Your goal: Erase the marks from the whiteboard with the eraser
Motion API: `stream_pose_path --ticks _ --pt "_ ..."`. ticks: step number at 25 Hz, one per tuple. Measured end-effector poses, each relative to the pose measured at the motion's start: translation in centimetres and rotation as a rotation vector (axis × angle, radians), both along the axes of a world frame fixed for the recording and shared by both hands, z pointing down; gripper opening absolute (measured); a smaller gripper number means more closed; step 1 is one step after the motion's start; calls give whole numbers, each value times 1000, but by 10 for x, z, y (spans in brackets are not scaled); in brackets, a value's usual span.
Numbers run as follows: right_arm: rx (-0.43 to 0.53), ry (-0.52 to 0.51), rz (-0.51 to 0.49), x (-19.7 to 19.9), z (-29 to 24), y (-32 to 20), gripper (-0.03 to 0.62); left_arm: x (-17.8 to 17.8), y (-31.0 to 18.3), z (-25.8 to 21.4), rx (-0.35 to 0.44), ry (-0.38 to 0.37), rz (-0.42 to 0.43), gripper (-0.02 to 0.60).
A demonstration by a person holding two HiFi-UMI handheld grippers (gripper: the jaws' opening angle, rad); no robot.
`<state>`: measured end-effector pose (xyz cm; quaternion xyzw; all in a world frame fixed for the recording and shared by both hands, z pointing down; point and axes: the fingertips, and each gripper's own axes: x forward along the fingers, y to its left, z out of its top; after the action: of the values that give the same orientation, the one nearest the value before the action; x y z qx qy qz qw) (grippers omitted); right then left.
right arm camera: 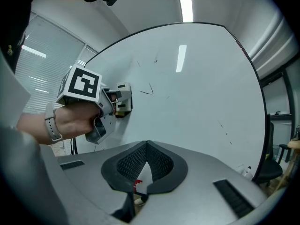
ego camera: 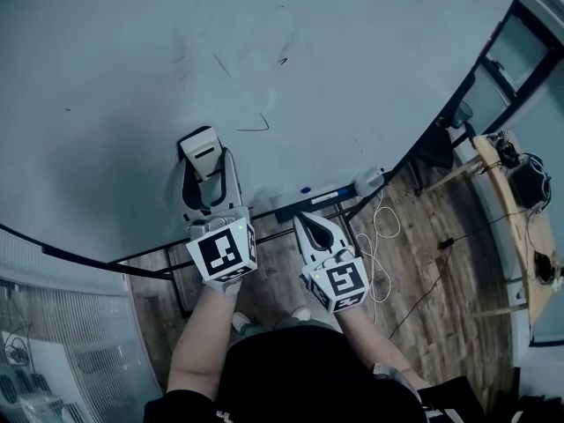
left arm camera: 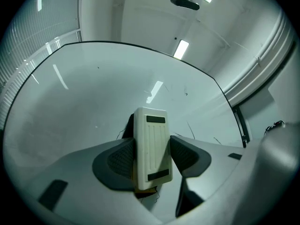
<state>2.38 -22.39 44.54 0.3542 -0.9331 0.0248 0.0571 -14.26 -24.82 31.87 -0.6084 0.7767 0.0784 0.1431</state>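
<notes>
The whiteboard [ego camera: 352,69] fills the upper head view. It bears a few thin black marks: an angle-shaped stroke [ego camera: 256,126], a short line [ego camera: 221,65] and a small squiggle [ego camera: 283,60]. My left gripper [ego camera: 204,164] is shut on the white eraser [ego camera: 202,151], which is pressed against the lower board, left of and below the angle stroke. In the left gripper view the ribbed eraser [left arm camera: 151,144] stands upright between the jaws. My right gripper [ego camera: 306,220] hangs shut below the board's bottom edge, holding nothing I can make out. The right gripper view shows the angle stroke [right arm camera: 148,91] beside the eraser [right arm camera: 123,100].
Under the board runs a tray [ego camera: 339,198] with a blue-capped marker [ego camera: 306,189] and a white object [ego camera: 368,181] at its right end. A white cable [ego camera: 381,236] lies on the wood floor. A chair [ego camera: 438,144] and a cluttered wooden table [ego camera: 515,201] stand at the right.
</notes>
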Motion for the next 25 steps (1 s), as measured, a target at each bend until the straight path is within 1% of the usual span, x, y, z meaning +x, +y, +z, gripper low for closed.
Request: stream_pose_path --ticks 6,9,11,14,17,21,25 --pt "3 0 47 30 -2 -5 26 41 -23 -3 -5 -32 64 247" --pt "3 -1 81 48 -2 -9 26 71 -38 -6 -15 -81 125 248" --pt "2 1 102 59 -1 -10 26 86 -46 -9 -14 -97 145 248" --pt "4 5 127 75 -1 -11 26 92 -50 -11 -9 -90 125 248" --pt "6 2 147 87 -3 -13 26 94 -50 -13 -18 -90 127 248" --pt "13 -2 139 85 -7 -11 26 98 -52 -20 -27 -98 145 247" --pt "20 -6 127 80 -9 -7 26 104 -56 -38 -21 -113 164 247"
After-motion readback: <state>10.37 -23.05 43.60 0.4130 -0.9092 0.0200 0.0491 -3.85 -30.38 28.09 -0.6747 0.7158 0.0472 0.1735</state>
